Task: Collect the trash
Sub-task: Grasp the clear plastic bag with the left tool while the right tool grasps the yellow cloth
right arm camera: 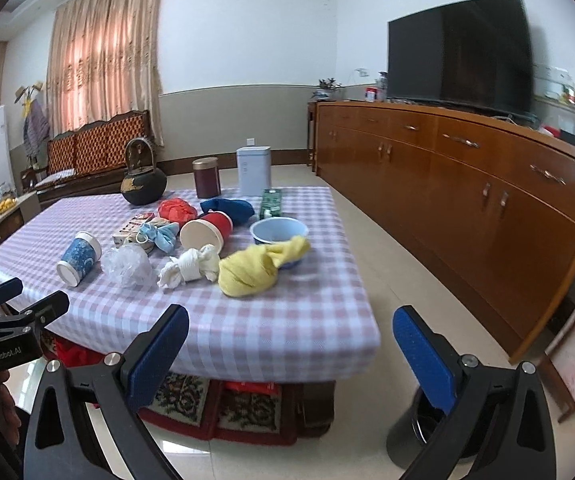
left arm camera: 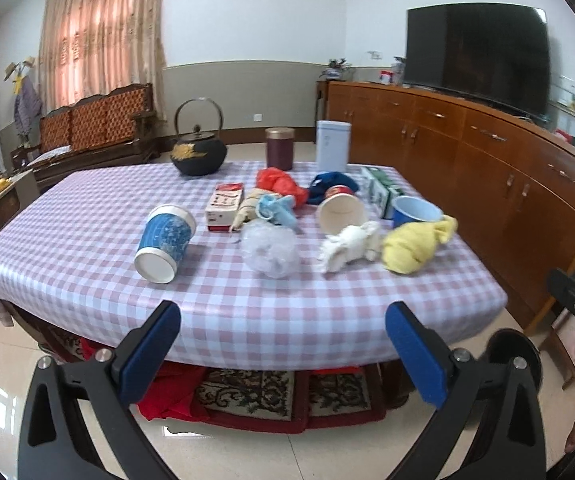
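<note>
- Both grippers are spread wide and hold nothing: my left gripper [left arm camera: 283, 360] and my right gripper [right arm camera: 291, 360] hover short of the near edge of the table [left arm camera: 247, 320], well apart from any trash.
- Nothing looks collected yet, by my judgement; the whole clutter lies on the checked tablecloth.
- Nearest me in the left wrist view: a tipped blue paper cup [left arm camera: 165, 242], a crumpled clear plastic bag [left arm camera: 271, 250], a knotted white wad [left arm camera: 349, 249] and a knotted yellow wad [left arm camera: 415, 248].
- Behind them: a red paper cup on its side [left arm camera: 341, 212], a small red-and-white carton [left arm camera: 224, 206], a light blue mask-like scrap [left arm camera: 277, 208], a red plastic bag [left arm camera: 281, 184] and a dark blue bundle [left arm camera: 333, 184].
- Probably not trash: the cast-iron kettle [left arm camera: 198, 152], maroon canister [left arm camera: 280, 148], white tin [left arm camera: 332, 146], blue bowl [left arm camera: 417, 210] and green box [left arm camera: 379, 192].
- A dark bin [right arm camera: 427, 432] stands on the tiled floor beside the table's right corner, partly hidden behind my right gripper; I take it as the drop point.
- Around the room: a long wooden sideboard [right arm camera: 467, 184] with a television [right arm camera: 459, 52], a curtain [left arm camera: 103, 36], a wooden bench [left arm camera: 95, 124].
</note>
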Demonstrator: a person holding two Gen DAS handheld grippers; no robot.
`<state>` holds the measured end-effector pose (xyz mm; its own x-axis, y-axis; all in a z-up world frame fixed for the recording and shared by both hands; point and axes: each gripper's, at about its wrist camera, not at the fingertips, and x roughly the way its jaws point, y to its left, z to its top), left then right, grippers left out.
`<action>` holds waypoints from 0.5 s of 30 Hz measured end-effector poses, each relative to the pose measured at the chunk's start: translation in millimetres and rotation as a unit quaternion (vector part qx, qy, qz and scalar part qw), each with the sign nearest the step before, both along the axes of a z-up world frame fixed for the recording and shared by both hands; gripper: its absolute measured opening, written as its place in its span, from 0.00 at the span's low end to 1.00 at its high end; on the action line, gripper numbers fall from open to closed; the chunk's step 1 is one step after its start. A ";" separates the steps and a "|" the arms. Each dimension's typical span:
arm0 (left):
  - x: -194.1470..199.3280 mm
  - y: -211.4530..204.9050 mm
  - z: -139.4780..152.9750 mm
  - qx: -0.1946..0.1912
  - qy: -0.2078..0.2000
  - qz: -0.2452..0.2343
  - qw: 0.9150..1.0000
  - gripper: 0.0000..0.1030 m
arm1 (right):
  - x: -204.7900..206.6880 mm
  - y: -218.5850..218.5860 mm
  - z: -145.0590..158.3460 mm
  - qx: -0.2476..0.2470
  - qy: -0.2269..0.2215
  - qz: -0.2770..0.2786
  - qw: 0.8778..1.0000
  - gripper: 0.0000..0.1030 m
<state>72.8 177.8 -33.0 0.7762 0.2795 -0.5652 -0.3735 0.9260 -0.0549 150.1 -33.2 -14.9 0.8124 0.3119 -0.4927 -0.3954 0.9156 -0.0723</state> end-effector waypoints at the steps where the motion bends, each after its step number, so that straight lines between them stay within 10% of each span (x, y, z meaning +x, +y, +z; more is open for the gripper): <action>1: 5.4 3.1 -2.6 -0.002 0.005 -0.001 1.000 1.00 | 6.0 6.1 -2.5 -0.005 0.000 0.003 1.000 1.00; 15: 83.9 43.0 -38.0 0.000 0.014 0.029 0.999 0.99 | 103.6 62.9 -58.5 -0.015 0.038 0.022 0.999 0.89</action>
<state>156.7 220.8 -71.1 0.7424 0.3233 -0.5867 -0.4271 0.9032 -0.0427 253.7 29.8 -73.4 0.7588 0.3305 -0.5613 -0.4401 0.8954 -0.0677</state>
